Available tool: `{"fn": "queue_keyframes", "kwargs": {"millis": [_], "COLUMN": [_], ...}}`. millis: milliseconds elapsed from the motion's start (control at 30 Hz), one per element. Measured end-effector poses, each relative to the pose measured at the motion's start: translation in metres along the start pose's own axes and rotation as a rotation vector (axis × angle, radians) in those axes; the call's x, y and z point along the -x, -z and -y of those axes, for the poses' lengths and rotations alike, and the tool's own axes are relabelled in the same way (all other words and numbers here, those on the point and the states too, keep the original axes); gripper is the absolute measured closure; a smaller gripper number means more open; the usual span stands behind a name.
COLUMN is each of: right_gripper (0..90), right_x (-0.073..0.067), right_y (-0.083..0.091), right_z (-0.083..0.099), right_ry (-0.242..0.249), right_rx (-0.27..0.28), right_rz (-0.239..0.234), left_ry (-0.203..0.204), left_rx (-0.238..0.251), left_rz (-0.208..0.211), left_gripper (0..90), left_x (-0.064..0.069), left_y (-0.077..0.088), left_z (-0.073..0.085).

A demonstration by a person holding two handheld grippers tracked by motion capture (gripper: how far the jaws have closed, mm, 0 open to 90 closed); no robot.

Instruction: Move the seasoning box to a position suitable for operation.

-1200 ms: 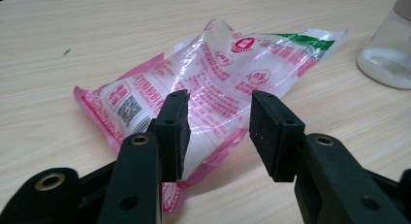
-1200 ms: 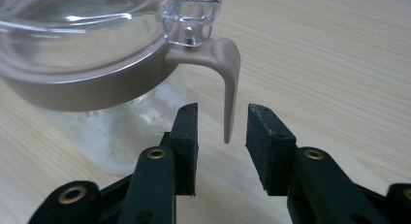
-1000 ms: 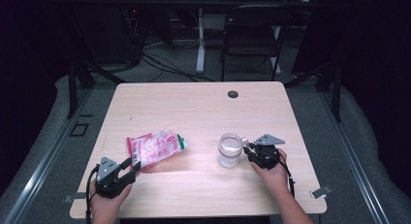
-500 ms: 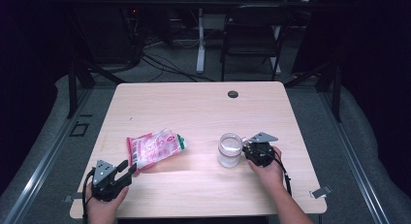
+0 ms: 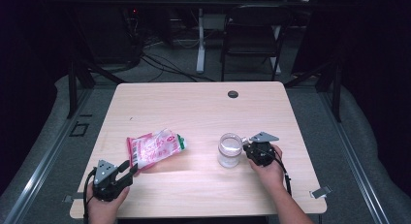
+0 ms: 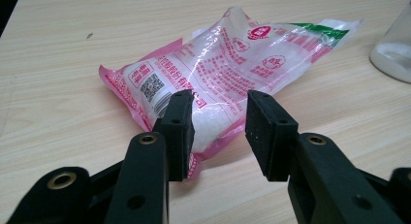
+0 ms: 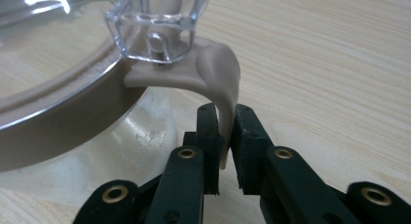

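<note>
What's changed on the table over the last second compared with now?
The left gripper has drawn back toward the table's near edge, its fingers now open around the pink bag's corner. The right gripper has just been closing and now pinches the beige latch tab of the glass jar. Bag and jar stayed put.

A light wooden table (image 5: 194, 107) carries a pink-printed plastic bag (image 5: 154, 147) of white granules lying flat at front left, a clear lidded jar (image 5: 229, 150) standing upright at front right, and a small dark round disc (image 5: 233, 94) (near the far edge).
</note>
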State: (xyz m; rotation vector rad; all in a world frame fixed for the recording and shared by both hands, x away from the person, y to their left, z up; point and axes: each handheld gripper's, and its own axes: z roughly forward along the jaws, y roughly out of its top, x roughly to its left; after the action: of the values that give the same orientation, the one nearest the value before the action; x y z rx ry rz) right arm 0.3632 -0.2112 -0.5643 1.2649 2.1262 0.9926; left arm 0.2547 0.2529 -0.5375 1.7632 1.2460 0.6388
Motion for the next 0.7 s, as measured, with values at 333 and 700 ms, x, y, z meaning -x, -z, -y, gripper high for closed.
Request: {"fn": "queue_keyframes", "kwargs": {"millis": [333, 700], "right_gripper": [83.1, 82.6], "right_x": [-0.0018, -0.0040], "right_y": [0.0010, 0.0068], "right_z": [0.0000, 0.0019], "right_ry": [0.015, -0.003], "right_rx": [-0.003, -0.022], "right_rz": [0.014, 0.014], "left_ry": [-0.009, -0.030], "left_rx": [0.001, 0.003], "left_rz": [0.005, 0.018], "left_gripper": [63.0, 63.0], "left_x": [0.0023, 0.0076], "left_y": [-0.0013, -0.0050], "left_z": [-0.0010, -0.0034]}}
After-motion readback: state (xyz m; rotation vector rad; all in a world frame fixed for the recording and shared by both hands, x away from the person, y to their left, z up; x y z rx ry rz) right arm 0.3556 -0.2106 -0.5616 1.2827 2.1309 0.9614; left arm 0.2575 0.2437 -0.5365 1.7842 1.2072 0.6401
